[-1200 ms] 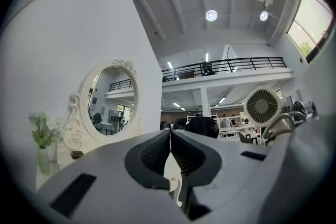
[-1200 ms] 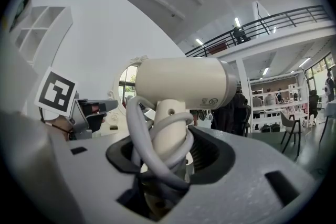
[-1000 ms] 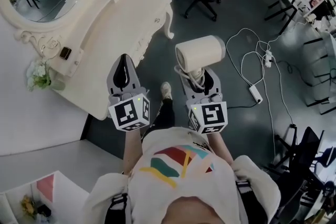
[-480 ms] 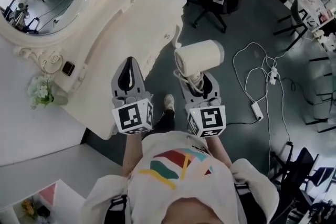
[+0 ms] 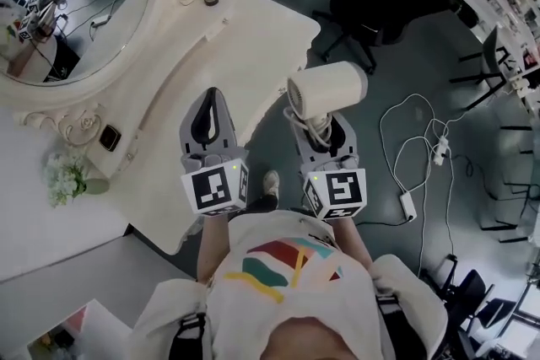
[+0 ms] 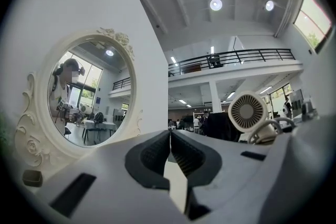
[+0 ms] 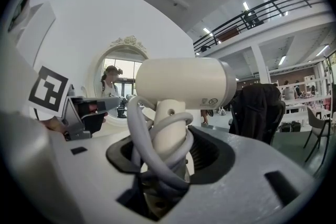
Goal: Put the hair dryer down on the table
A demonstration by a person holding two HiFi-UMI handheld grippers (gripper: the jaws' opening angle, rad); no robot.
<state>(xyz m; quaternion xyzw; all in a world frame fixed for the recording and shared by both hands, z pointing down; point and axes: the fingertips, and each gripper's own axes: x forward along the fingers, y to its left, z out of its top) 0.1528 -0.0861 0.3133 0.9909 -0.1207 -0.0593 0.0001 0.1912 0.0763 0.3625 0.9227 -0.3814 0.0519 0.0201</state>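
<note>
Cream-white plastic hair dryer (image 5: 327, 88) with a round barrel stands upright in the right gripper (image 5: 320, 129). That gripper's jaws are clamped on the handle, with the pale grey cord (image 7: 157, 139) coiled round it between the pads. The dryer is held in the air just beside the ornate cream dressing table (image 5: 228, 38), seemingly over the dark floor (image 5: 380, 156) rather than the top. The left gripper (image 5: 210, 101) hovers at the table's edge, jaws pressed together on nothing, near the oval carved-frame mirror (image 5: 67, 4).
</note>
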